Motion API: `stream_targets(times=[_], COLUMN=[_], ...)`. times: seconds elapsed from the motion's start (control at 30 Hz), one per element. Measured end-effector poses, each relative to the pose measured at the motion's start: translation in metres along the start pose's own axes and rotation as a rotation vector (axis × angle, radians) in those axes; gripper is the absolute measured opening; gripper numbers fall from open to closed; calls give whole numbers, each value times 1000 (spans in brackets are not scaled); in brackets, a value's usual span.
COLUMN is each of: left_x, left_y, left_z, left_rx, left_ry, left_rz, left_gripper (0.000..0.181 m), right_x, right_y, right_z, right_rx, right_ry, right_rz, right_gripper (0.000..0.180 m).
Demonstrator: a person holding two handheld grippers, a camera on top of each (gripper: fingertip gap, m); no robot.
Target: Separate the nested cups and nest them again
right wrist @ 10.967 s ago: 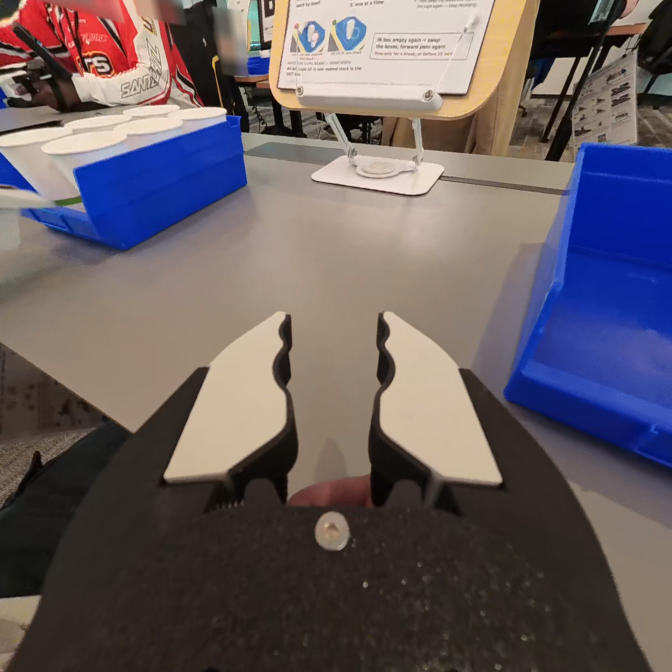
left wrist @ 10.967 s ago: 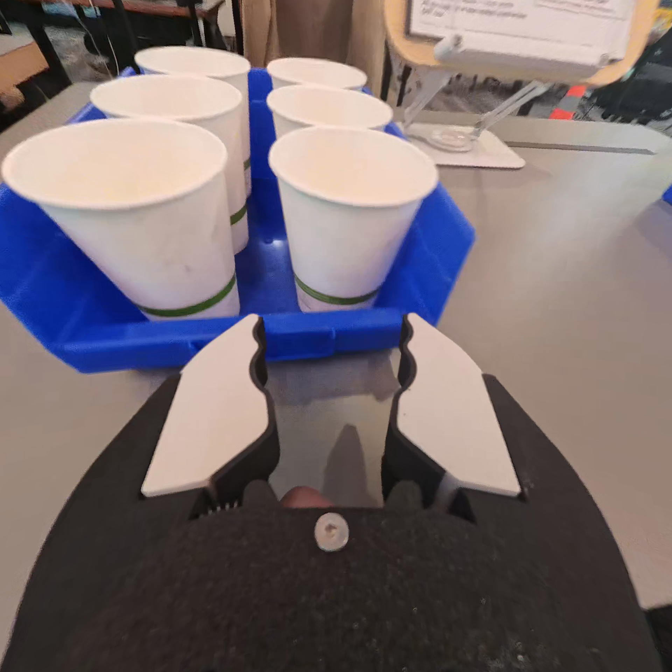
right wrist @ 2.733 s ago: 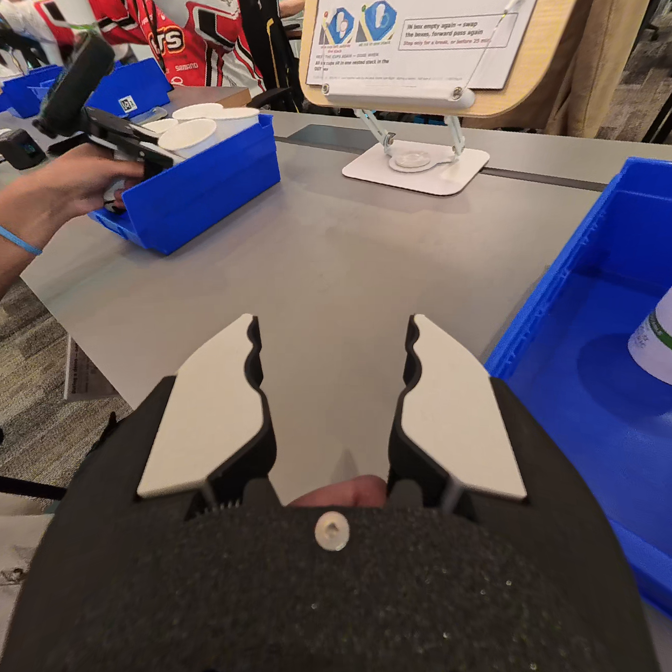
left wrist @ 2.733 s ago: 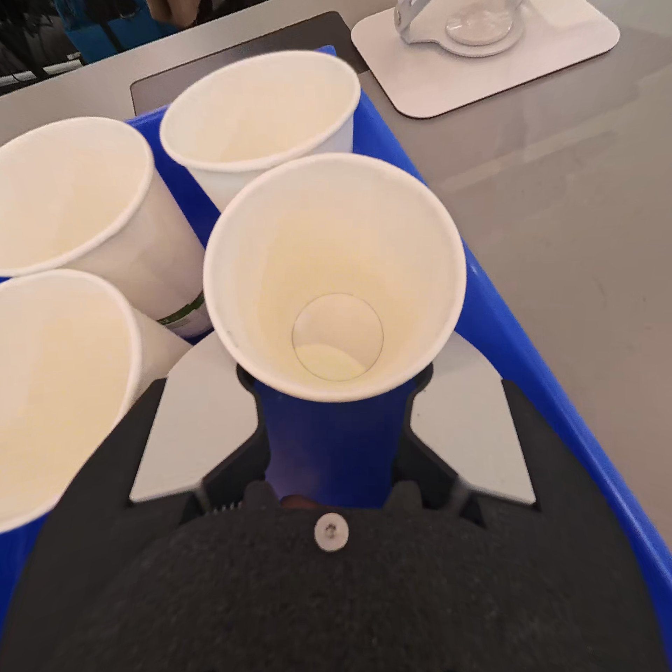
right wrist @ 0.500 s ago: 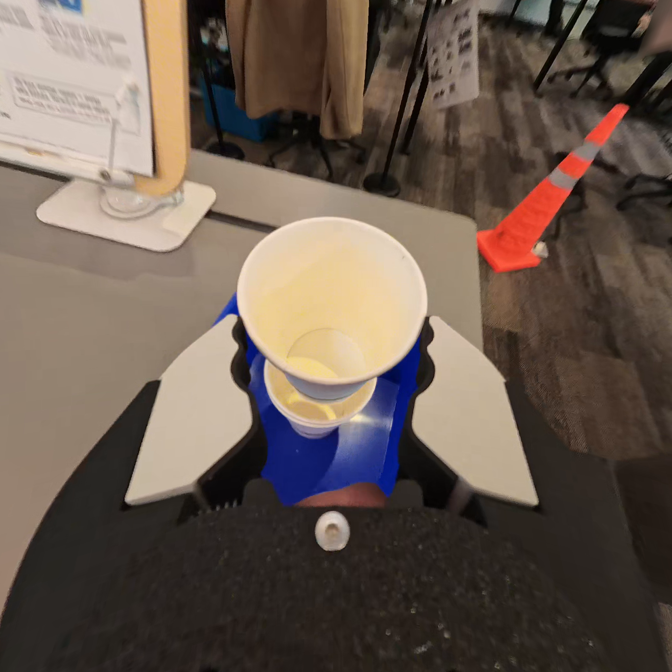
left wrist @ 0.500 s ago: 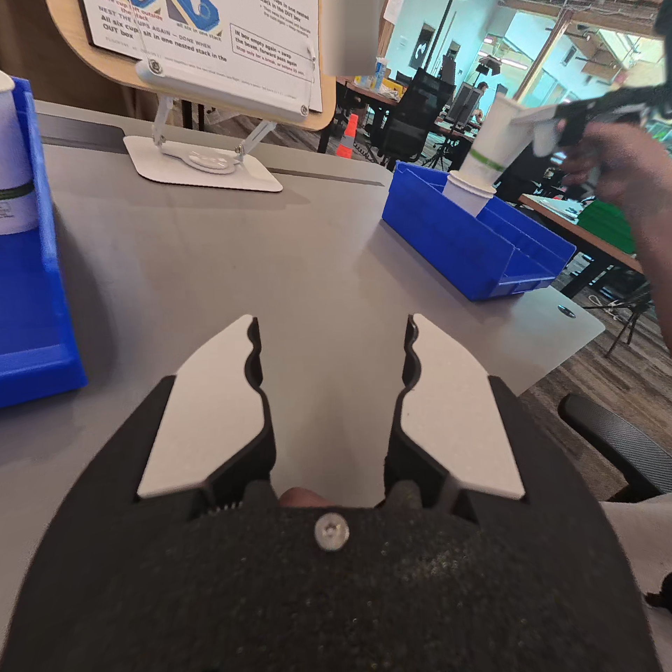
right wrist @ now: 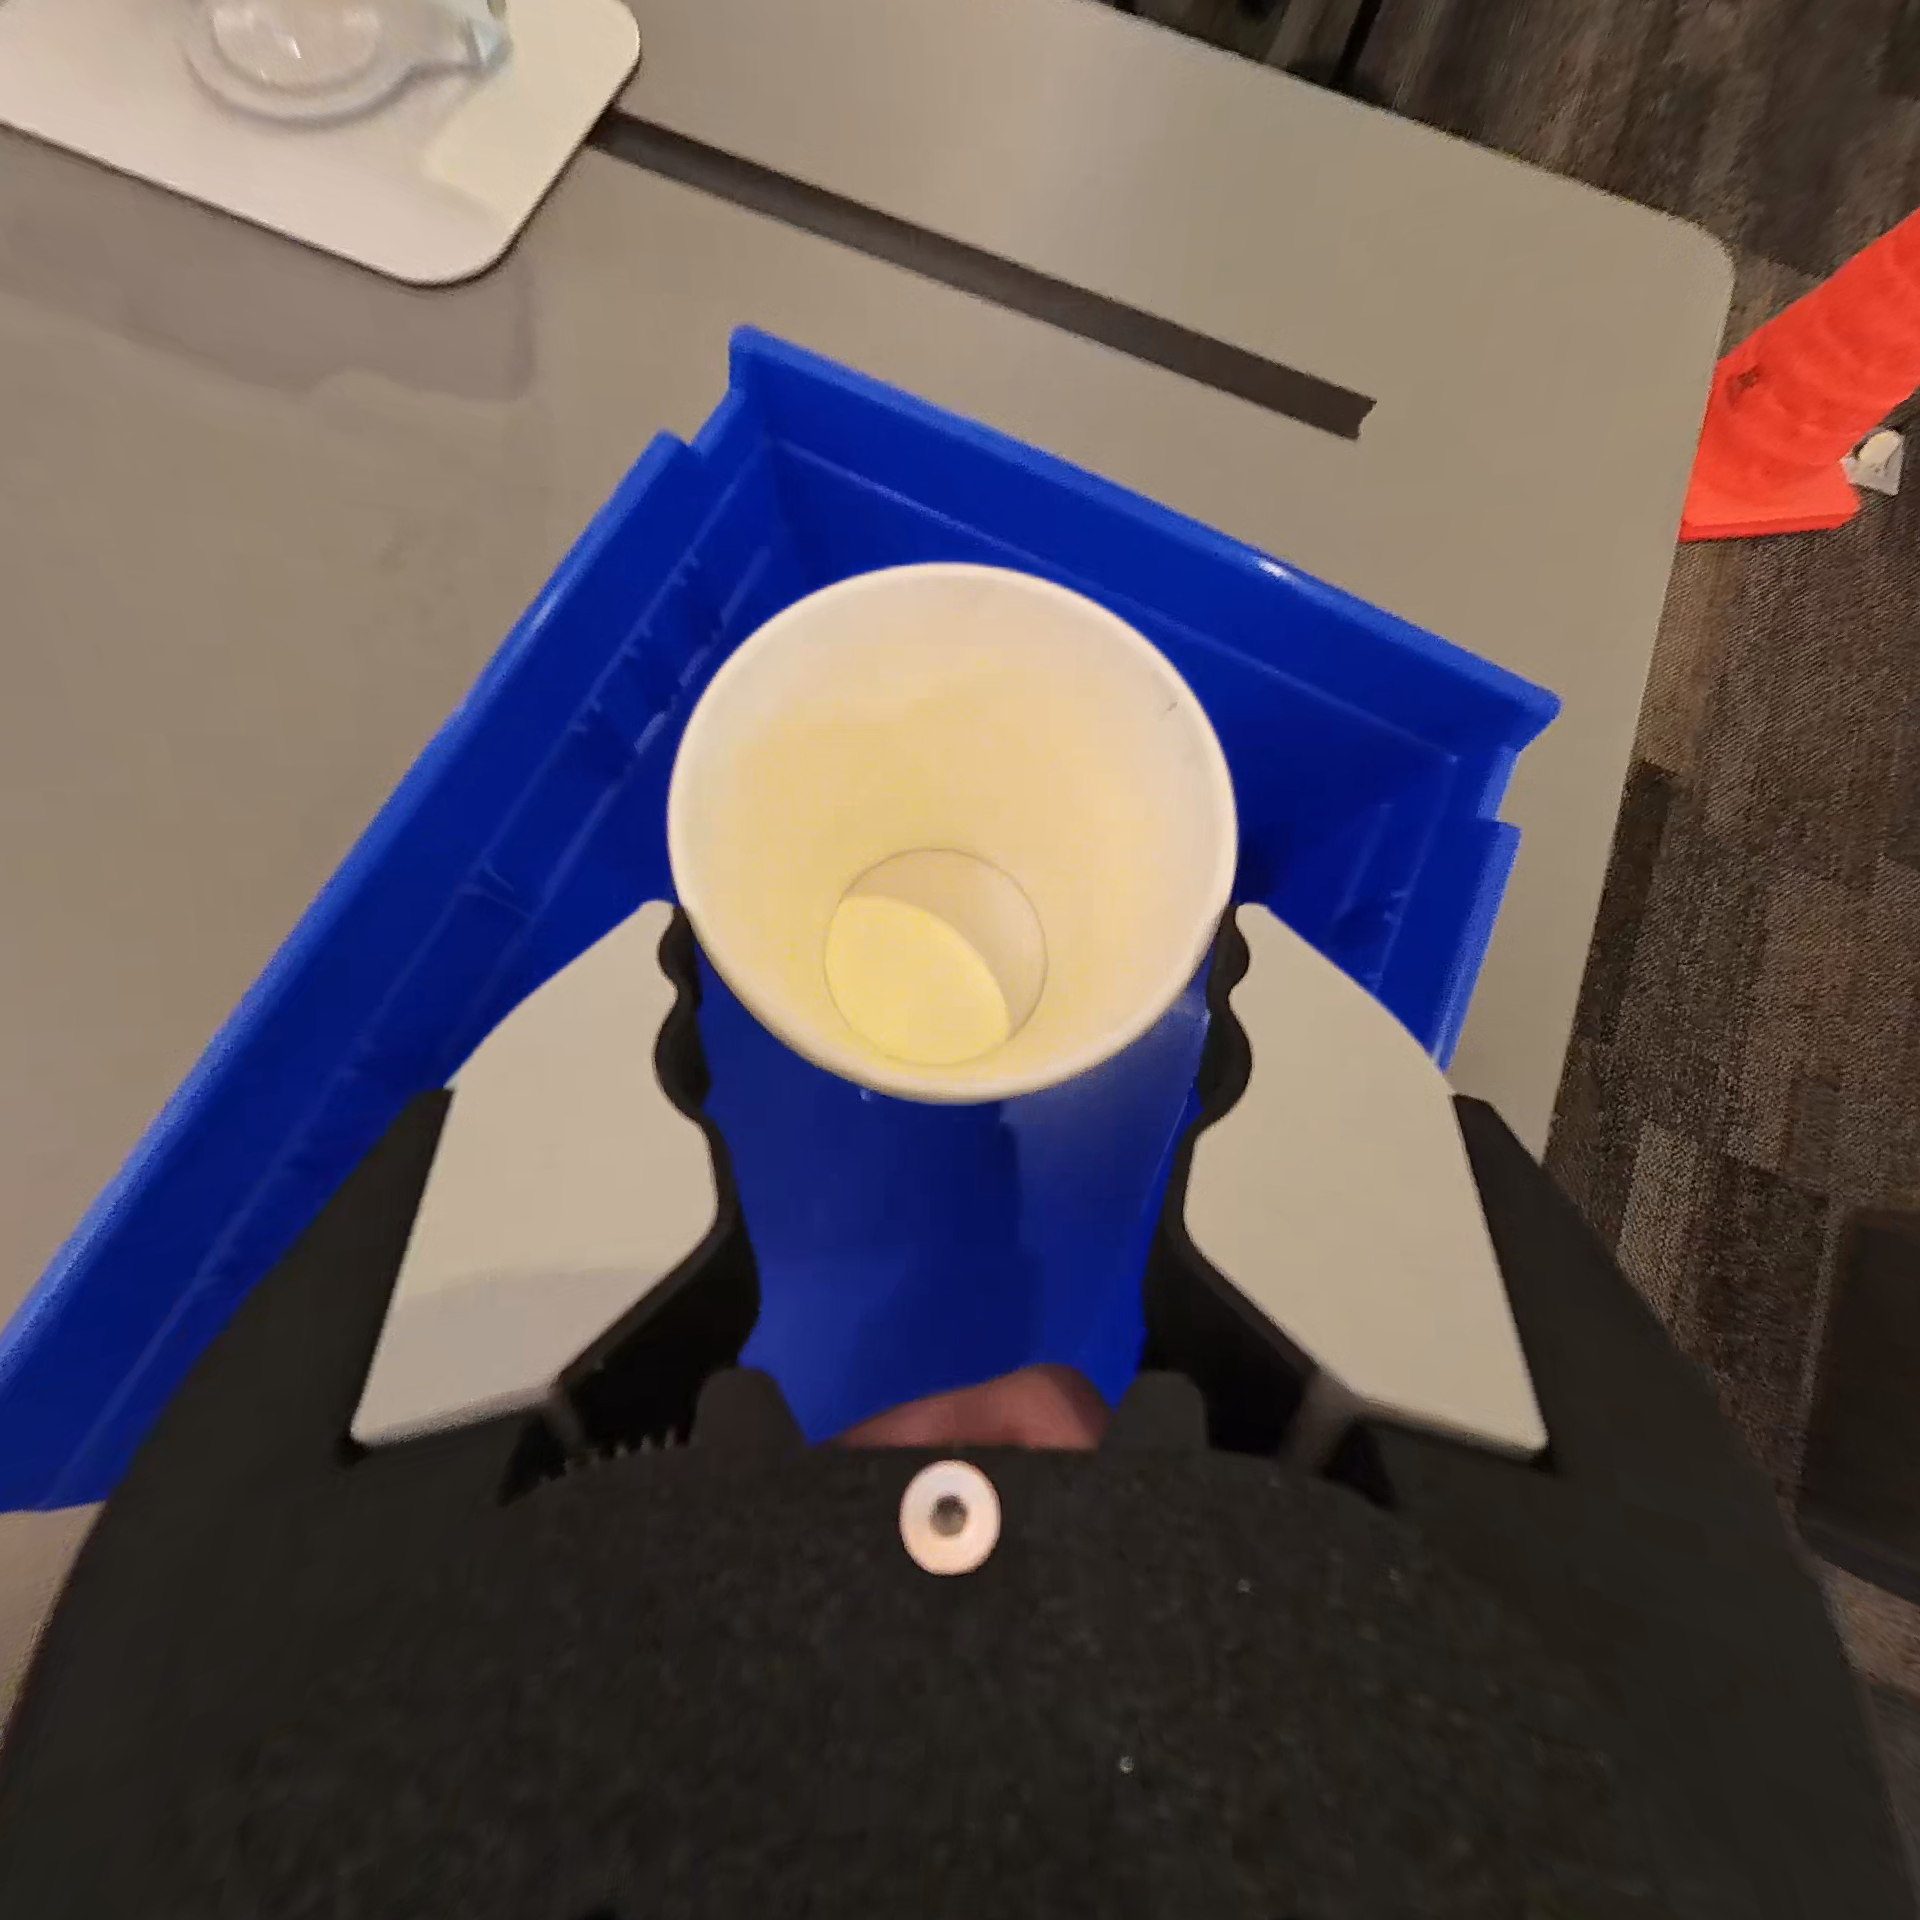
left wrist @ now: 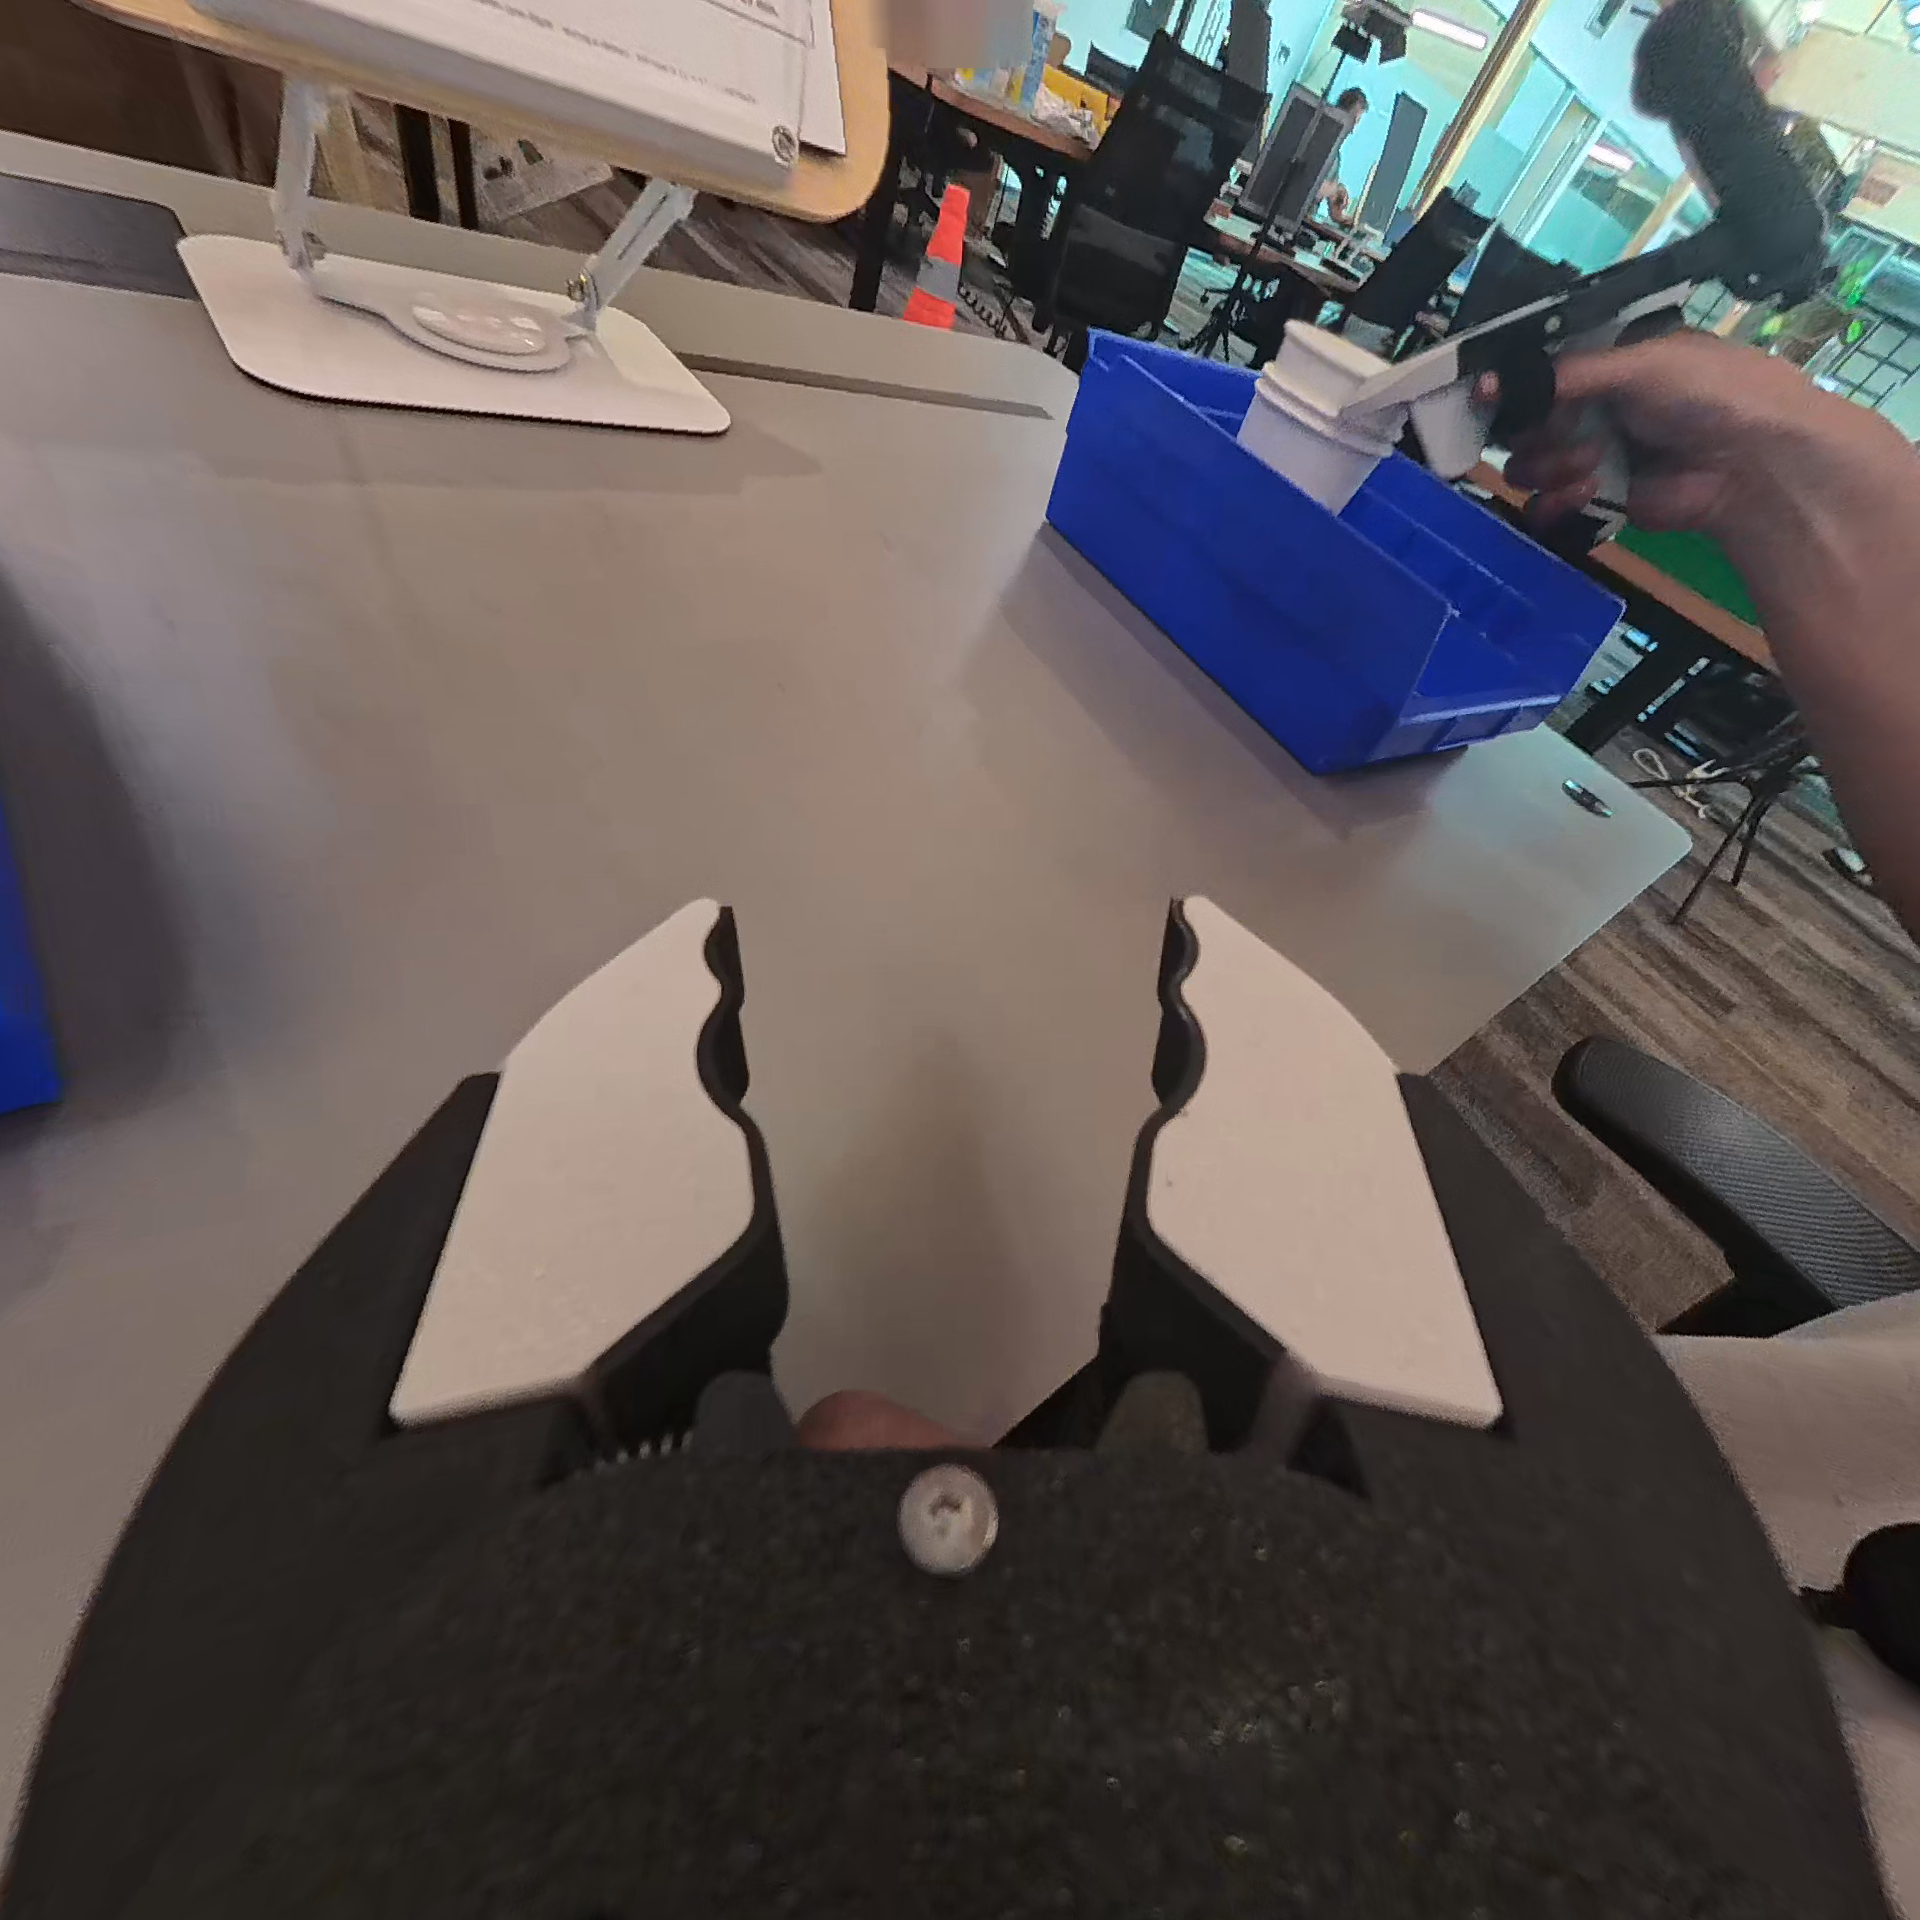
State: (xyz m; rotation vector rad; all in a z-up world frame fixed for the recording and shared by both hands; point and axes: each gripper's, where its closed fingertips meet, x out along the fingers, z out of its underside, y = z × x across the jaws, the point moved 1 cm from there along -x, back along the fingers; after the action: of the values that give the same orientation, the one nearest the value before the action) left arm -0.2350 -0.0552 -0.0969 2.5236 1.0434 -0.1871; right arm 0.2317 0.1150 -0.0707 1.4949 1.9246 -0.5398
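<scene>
My right gripper (right wrist: 951,925) is shut on a white paper cup (right wrist: 951,727), its fingertips against the cup's sides just under the rim. I look straight down into the cup, which stands inside the right blue bin (right wrist: 582,790). In the left wrist view the same cup sits nested in a second white cup (left wrist: 1314,436) in that bin (left wrist: 1299,623), with the right gripper (left wrist: 1382,400) and a hand beside it. My left gripper (left wrist: 951,925) is open and empty above the grey table.
A white sign stand base (left wrist: 447,343) sits at the table's back, also in the right wrist view (right wrist: 312,135). An edge of the left blue bin (left wrist: 21,987) shows at far left. An orange cone (right wrist: 1818,405) and a chair (left wrist: 1714,1174) are off the table.
My right gripper has lowered the cup into the cup in the bin; the lower cup no longer shows beneath it. My left gripper stays open and has turned slightly right.
</scene>
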Motion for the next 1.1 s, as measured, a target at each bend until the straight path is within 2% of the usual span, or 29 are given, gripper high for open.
stream_targets(times=[0.13, 0.27, 0.4, 0.47, 0.63, 0.8, 0.9, 1.1], left_x=[3, 0, -16, -31, -56, -58, -46, -20], left_y=[1, -7, -33, -61, -151, -234, -264, -305], left_z=[5, 4, -9, -20, -57, -82, -87, -90], left_rx=[52, 74, 41, 21, -63, -60, -129, -289], left_ry=[-28, -31, -12, 5, 29, 7, -19, -67], left_rz=[-33, -98, -222, -340, -623, -871, -904, -927], left_gripper=[78, 79, 80, 81, 93, 94, 94, 94], right_x=[8, 3, -38, -62, -73, -64, -65, -77], right_y=[-1, 1, -1, -30, -182, -304, -332, -325], right_z=[7, 2, -8, -12, 3, 36, 51, 54], right_rx=[-34, -77, -164, -164, -94, -12, -36, -40], right_ry=[-50, -26, 85, 203, 439, 427, 383, 386], right_rz=[4, 52, 245, 252, -130, -518, -603, -648], right_gripper=[94, 93, 93, 91, 86, 81, 81, 80])
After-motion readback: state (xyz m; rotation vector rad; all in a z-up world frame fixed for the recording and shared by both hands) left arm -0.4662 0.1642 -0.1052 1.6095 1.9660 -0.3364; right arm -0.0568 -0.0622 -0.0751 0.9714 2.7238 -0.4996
